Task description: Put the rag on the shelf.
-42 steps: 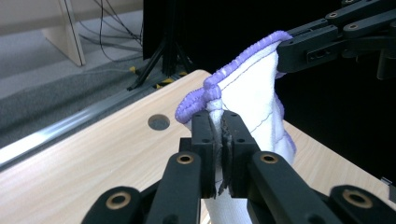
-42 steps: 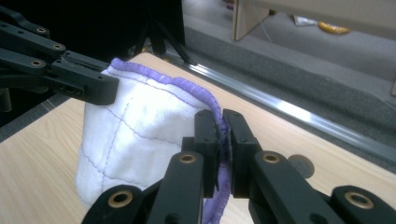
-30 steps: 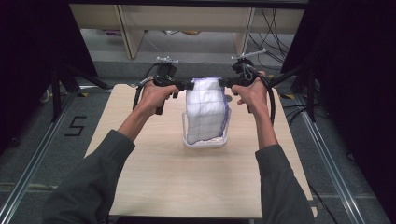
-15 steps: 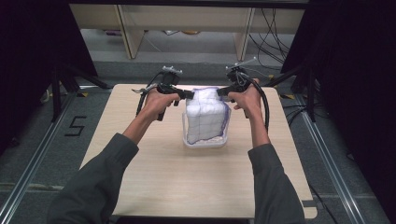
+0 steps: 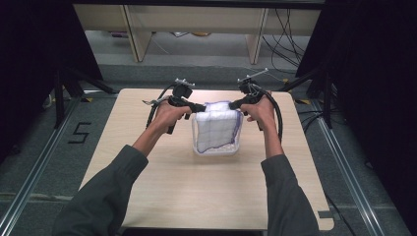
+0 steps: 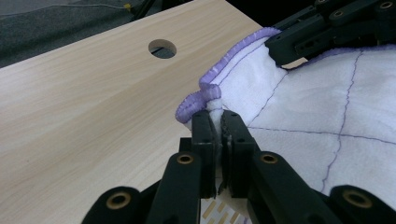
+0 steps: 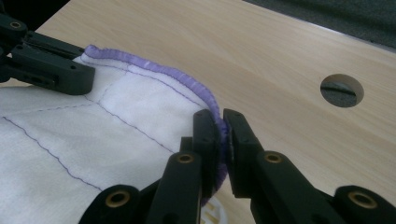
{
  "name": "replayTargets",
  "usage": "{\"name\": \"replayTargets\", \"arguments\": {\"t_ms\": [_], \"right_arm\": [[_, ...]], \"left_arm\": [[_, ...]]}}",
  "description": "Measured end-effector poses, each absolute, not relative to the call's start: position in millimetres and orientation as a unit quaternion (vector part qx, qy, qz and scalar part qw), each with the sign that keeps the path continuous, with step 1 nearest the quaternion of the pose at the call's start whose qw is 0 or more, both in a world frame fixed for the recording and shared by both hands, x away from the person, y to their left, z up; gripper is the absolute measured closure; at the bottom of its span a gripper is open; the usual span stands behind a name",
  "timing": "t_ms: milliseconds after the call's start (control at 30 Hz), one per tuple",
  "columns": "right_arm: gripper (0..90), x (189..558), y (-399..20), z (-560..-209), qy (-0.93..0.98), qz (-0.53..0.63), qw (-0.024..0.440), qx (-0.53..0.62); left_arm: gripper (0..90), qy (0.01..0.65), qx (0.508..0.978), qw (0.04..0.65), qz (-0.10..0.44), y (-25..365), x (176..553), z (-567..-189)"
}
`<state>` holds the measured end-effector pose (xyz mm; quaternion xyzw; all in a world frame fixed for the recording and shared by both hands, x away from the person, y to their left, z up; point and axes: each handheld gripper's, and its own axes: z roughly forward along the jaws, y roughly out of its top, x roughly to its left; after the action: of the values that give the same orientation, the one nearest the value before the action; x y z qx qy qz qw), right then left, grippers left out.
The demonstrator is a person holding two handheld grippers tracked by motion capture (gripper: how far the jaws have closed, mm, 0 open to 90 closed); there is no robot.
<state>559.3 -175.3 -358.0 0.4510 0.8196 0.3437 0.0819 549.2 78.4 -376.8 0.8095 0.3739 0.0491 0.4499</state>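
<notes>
Both hands are coming down toward the table (image 5: 147,191) compared with the earlier high view: a second ago the cloth (image 5: 216,129) was hanging taller between the grippers, and it is now sitting lower, with its lower part gathering against the small white tray or basket (image 5: 196,150) under it near the middle of the table. The hands are also sitting a little farther from the camera and lower in the picture. Judgement: the cloth is being lowered into or onto that container, and the placing is under way but not finished, since the upper edge is still being held up taut between the two hands. The left gripper (image 6: 217,122) is closed almost fully, its two black jaws pinching one corner of the cloth just below the purple stitched hem (image 6: 198,100); a thin fold of white fabric is showing between the pads. The right gripper (image 7: 220,126) is likewise nearly shut, clamping the opposite corner with the purple hem running straight into its jaws. In each gripper view the other gripper is showing farther off at the far corner. The cloth is white with thin purple grid stitching. Whether its bottom is resting inside the container or draping over its rim is not clear from these views.
</notes>
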Motion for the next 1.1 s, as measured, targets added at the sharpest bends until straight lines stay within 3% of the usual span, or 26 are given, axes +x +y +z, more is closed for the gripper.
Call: {"name": "replayTargets", "arguments": {"t_ms": [767, 833, 900, 967, 1100], "right_arm": [[81.9, 560.2, -179.7, -368.5, 0.823, 0.335, 0.052, 0.457], [75.4, 560.6, -180.7, -369.1, 0.821, 0.331, 0.053, 0.461], [69.3, 561.0, -184.7, -368.9, 0.813, 0.336, 0.058, 0.472], [66.0, 560.9, -188.8, -366.9, 0.805, 0.339, 0.067, 0.482], [65.7, 559.3, -196.7, -360.0, 0.799, 0.346, 0.074, 0.486]], "left_arm": [[83.2, 0.375, 0.811, 0.447, 0.032, 78.7, 546.8, -386.2], [79.7, 0.379, 0.81, 0.446, 0.029, 79.8, 547.0, -386.1], [70.0, 0.391, 0.802, 0.45, 0.032, 85.4, 548.5, -385.7], [67.9, 0.398, 0.796, 0.455, 0.036, 89.9, 549.1, -384.4], [65.1, 0.404, 0.787, 0.465, 0.041, 97.5, 549.2, -379.0]]}}
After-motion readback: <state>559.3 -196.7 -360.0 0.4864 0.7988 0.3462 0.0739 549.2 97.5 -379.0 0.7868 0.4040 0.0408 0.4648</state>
